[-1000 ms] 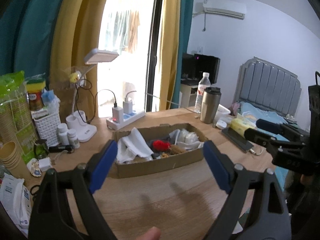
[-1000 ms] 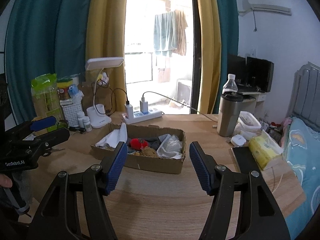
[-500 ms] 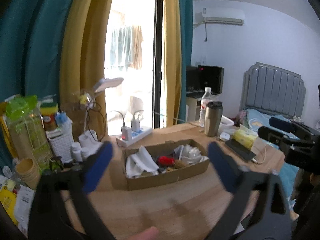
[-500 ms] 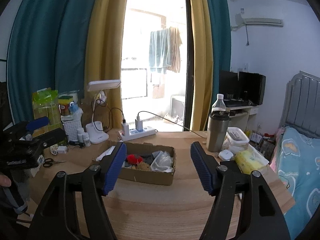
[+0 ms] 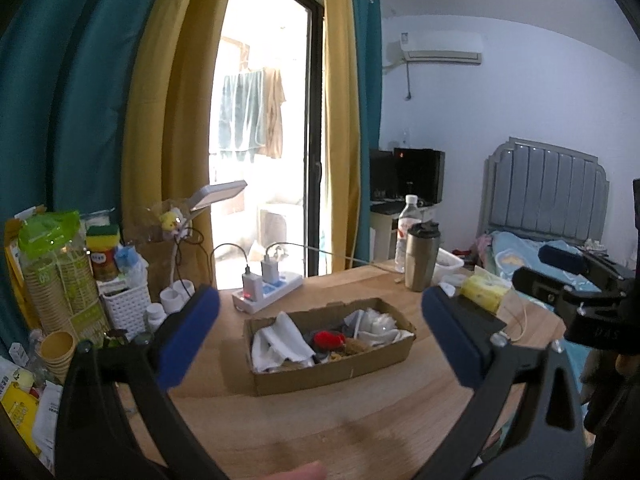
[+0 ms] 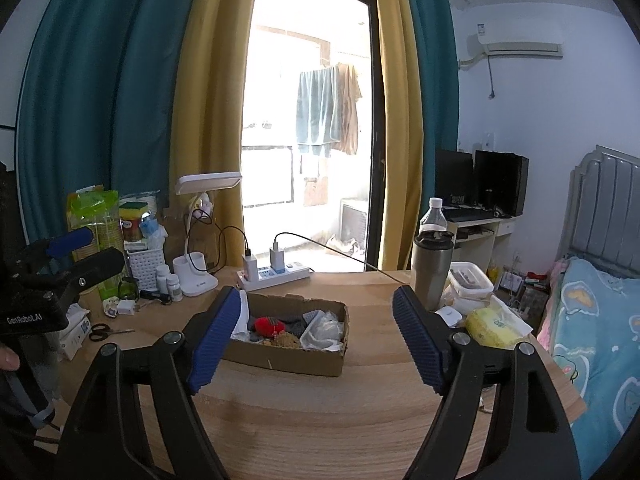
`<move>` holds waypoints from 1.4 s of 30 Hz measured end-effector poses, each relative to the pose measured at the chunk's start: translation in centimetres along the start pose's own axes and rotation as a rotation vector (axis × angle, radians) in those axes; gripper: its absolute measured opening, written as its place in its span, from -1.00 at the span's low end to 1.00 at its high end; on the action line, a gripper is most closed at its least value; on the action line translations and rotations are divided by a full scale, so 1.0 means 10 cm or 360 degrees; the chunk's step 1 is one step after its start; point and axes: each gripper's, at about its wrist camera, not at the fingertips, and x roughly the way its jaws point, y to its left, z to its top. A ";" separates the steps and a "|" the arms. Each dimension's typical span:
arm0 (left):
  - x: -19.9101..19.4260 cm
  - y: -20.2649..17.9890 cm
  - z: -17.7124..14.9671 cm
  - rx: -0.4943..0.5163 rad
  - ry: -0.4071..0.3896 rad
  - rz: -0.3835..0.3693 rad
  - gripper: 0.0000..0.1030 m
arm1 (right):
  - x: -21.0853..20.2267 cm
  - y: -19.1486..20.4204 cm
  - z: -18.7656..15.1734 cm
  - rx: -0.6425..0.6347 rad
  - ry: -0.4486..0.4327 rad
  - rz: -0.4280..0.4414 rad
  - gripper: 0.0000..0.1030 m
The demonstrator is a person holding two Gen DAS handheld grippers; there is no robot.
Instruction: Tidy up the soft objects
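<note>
Both the left gripper (image 5: 320, 334) and right gripper (image 6: 316, 338) gape empty; ahead sits a shallow cardboard box (image 6: 292, 356) of crumpled cloths on the woodgrain tabletop (image 6: 320, 420).

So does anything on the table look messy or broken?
A bit. The cardboard box has a ragged, torn-looking back rim, and the soft things inside lie jumbled: white cloths, a red fuzzy piece, something brown. Nothing has spilled out. Both tools are open and hold nothing.
</note>
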 end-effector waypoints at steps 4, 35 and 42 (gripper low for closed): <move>0.00 0.00 0.00 0.0000 0.0000 0.0001 0.99 | 0.00 0.00 0.00 0.0001 0.0000 -0.0001 0.58; 0.03 -0.07 -0.07 0.0010 0.0041 -0.0002 0.99 | 0.05 0.01 -0.12 0.0013 0.0036 0.0000 0.59; 0.07 -0.08 -0.10 0.0015 0.0058 -0.0016 0.99 | 0.08 -0.01 -0.13 0.0026 0.0048 -0.0006 0.59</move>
